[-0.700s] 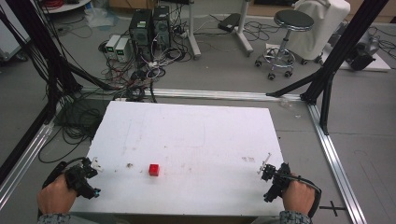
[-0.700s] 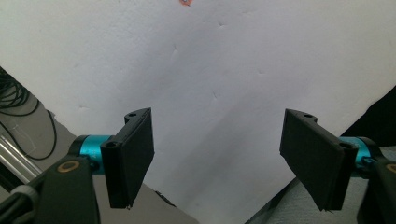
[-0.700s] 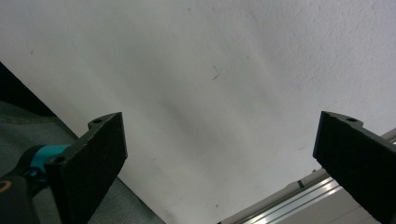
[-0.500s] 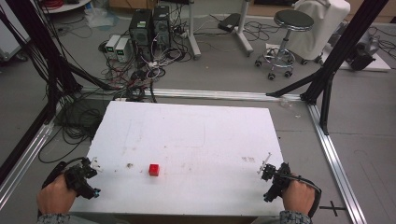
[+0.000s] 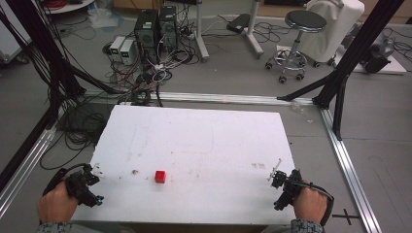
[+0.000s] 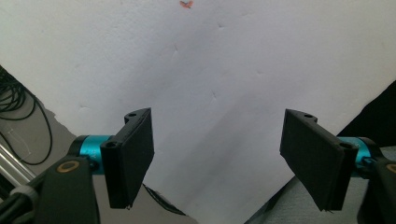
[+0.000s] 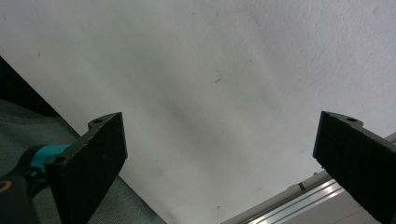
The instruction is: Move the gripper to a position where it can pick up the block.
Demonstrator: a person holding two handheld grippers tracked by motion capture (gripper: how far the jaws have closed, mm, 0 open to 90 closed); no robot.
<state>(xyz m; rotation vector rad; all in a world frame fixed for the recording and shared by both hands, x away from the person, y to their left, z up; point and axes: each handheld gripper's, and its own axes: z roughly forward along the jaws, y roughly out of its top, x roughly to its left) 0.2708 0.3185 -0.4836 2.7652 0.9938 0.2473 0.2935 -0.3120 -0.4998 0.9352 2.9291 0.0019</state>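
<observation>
Nothing is held yet: both the left gripper [image 5: 92,187] and right gripper [image 5: 283,187] are spread wide, with the red block [image 5: 160,176] untouched between them.

The surface [image 5: 204,145] is white, flecked with faint grey scuffs and small dark specks. On it sits a red cube [image 5: 160,176]. The left tool [image 6: 224,158] has black jaws on teal collars; the right tool [image 7: 224,163] has black jaws with a fine ribbed texture and a teal collar. The floor [image 5: 233,77] is grey, the stool [image 5: 305,22] black-seated on chrome legs.
</observation>
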